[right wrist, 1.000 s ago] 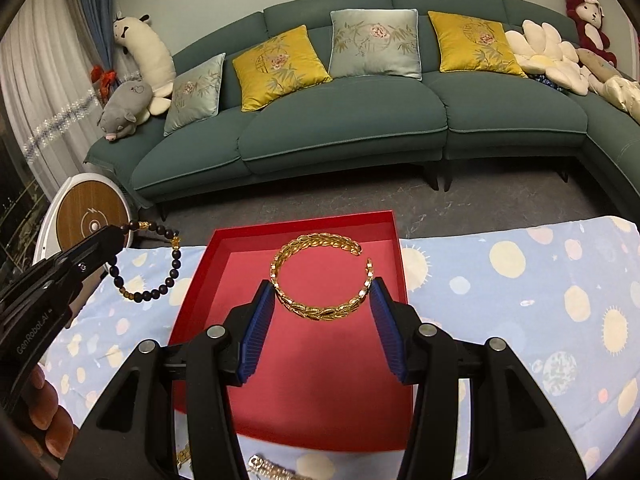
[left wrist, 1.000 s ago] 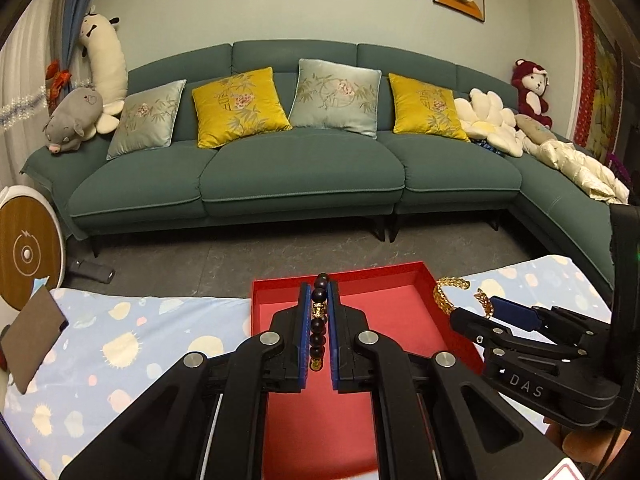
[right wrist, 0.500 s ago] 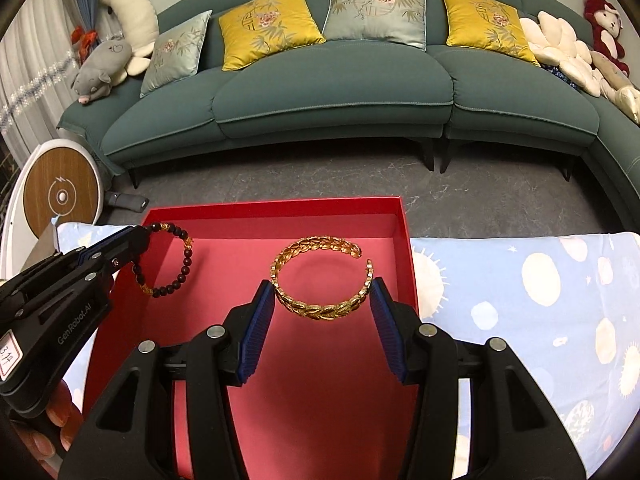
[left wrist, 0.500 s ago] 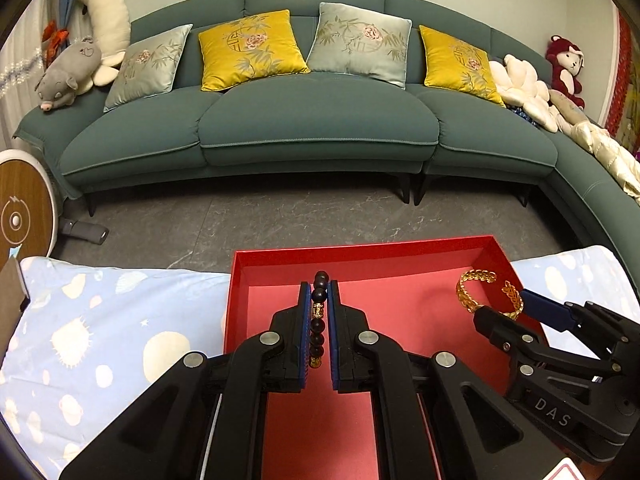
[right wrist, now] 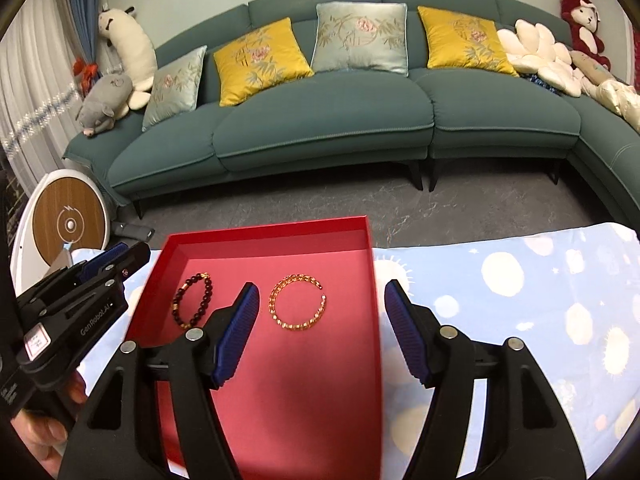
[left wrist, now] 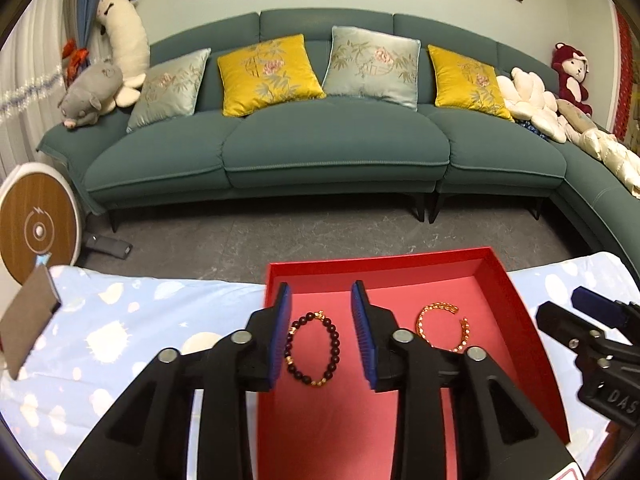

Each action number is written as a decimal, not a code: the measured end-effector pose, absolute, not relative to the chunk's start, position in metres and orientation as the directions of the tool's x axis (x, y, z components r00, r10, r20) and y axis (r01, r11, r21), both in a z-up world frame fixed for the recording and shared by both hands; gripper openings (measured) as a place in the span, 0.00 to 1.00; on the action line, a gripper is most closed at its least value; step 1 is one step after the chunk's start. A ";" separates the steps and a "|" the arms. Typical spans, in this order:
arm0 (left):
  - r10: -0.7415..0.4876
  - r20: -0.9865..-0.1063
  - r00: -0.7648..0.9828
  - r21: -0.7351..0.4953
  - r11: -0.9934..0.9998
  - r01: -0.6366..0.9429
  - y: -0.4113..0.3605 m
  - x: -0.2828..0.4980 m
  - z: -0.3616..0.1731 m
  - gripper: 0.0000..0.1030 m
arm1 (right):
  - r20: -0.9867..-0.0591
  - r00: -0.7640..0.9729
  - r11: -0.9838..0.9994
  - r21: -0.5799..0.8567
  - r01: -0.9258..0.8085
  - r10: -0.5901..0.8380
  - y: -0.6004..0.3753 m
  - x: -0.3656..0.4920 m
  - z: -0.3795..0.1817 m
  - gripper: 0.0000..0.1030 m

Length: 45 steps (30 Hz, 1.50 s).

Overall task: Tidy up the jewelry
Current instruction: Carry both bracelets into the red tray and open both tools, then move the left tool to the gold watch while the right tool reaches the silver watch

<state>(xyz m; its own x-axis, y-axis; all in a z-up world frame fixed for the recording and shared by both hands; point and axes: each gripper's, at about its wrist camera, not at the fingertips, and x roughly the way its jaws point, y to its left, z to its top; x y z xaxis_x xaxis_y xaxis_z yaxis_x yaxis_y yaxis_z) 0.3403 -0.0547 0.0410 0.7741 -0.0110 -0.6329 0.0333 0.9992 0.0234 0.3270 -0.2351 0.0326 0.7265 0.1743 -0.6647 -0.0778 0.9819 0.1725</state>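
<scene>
Both bracelets now lie flat on the floor of the red tray (right wrist: 372, 264); half a second ago each was clamped in a gripper. The dark bead bracelet (left wrist: 314, 349), with some gold beads in it, lies in the left part of the tray. The left gripper (left wrist: 321, 334) has just been opening. Its blue pads (left wrist: 279, 336) stand on both sides of the bead bracelet with a gap, so they do not press on it. The gold open bangle (right wrist: 297, 303) lies beside the bead bracelet (right wrist: 193, 299), in the middle to right part of the tray, and the two do not touch. The right gripper (right wrist: 323, 334) has also just been opening and its fingers stand wide. In the right wrist view the bangle is seen between the two fingers, apart from both. The right finger is over the cloth outside the tray's right wall.

The tray rests on a light blue cloth (right wrist: 500, 292) with pale round spots. At the lower left of the right wrist view a hand (right wrist: 44, 436) holds the left gripper's handle. Behind, across a grey floor (left wrist: 340, 232), stands a green sofa (left wrist: 328, 148) with yellow and pale cushions and plush toys.
</scene>
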 end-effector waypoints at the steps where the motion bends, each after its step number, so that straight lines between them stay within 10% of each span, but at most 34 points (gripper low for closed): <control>1: -0.010 -0.620 0.784 0.026 0.999 0.033 -0.053 0.331 0.048 0.39 | -0.655 0.736 0.982 0.169 -0.080 0.173 -0.238 0.317 0.040 0.61; 11: -0.033 -0.597 0.801 0.012 0.999 0.051 -0.016 0.209 0.092 0.63 | -0.598 0.777 0.973 0.215 -0.083 0.198 -0.272 0.191 0.087 0.67; 45: -0.040 -0.807 0.589 0.013 0.996 0.086 0.001 0.133 -0.066 0.62 | -0.814 0.569 0.965 -0.040 -0.260 0.120 -0.221 0.135 -0.053 0.62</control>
